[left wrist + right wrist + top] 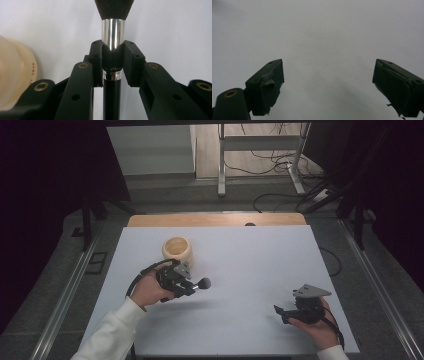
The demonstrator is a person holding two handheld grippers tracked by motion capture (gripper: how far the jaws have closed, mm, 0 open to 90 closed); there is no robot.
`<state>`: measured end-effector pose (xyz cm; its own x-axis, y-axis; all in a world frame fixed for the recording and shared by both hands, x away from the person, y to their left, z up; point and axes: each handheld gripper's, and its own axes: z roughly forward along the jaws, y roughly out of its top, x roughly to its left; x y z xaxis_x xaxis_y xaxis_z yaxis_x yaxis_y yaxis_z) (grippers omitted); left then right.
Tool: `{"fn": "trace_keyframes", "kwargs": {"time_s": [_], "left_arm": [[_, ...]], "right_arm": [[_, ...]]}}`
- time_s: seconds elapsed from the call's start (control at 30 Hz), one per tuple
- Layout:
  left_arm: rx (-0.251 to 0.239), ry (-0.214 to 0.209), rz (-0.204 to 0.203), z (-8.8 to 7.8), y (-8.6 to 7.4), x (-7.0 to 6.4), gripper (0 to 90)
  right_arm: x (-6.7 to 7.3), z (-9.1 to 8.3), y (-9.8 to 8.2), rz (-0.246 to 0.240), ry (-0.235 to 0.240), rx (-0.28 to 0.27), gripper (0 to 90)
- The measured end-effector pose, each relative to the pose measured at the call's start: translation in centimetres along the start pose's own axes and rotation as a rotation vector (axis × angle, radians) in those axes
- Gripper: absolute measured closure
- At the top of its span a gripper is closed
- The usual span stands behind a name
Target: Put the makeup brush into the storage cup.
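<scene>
My left gripper [189,287] is shut on a makeup brush [113,37] with a black handle, a silver collar and a dark bristle head [204,283] that points right over the white table. In the left gripper view both pads clamp the silver collar. A cream-coloured round jar [177,251] with an open top stands just behind the left gripper, and its side shows at the left edge [15,75]. My right gripper [281,314] rests near the table's front right, pointing left. Its jaws stand wide apart, with nothing between its fingertips [268,86].
The white table top [250,265] has a wooden strip along its far edge. Beyond it lie a dark floor, cables and a metal table frame [260,150]. Rails run along both sides of the table.
</scene>
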<state>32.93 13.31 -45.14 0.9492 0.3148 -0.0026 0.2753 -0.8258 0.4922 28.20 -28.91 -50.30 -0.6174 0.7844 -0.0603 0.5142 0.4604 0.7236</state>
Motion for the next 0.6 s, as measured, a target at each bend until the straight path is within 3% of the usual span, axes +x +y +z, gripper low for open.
{"fn": "trace_keyframes", "kwargs": {"time_s": [0.27,0.4,0.6], "left_arm": [[-0.056,0.032,-0.086,-1.1,-1.2,-0.4,71.4],[-0.095,0.013,-0.103,-1.4,-1.6,-0.5,71.4],[-0.142,0.022,-0.142,-2.0,-2.1,-0.7,71.4]], "right_arm": [[0.0,0.0,0.0,-0.003,-0.001,0.001,10.8],[0.1,0.0,0.1,-0.003,0.000,0.002,10.8],[0.1,-0.1,0.1,-0.003,0.001,-0.002,10.9]]}}
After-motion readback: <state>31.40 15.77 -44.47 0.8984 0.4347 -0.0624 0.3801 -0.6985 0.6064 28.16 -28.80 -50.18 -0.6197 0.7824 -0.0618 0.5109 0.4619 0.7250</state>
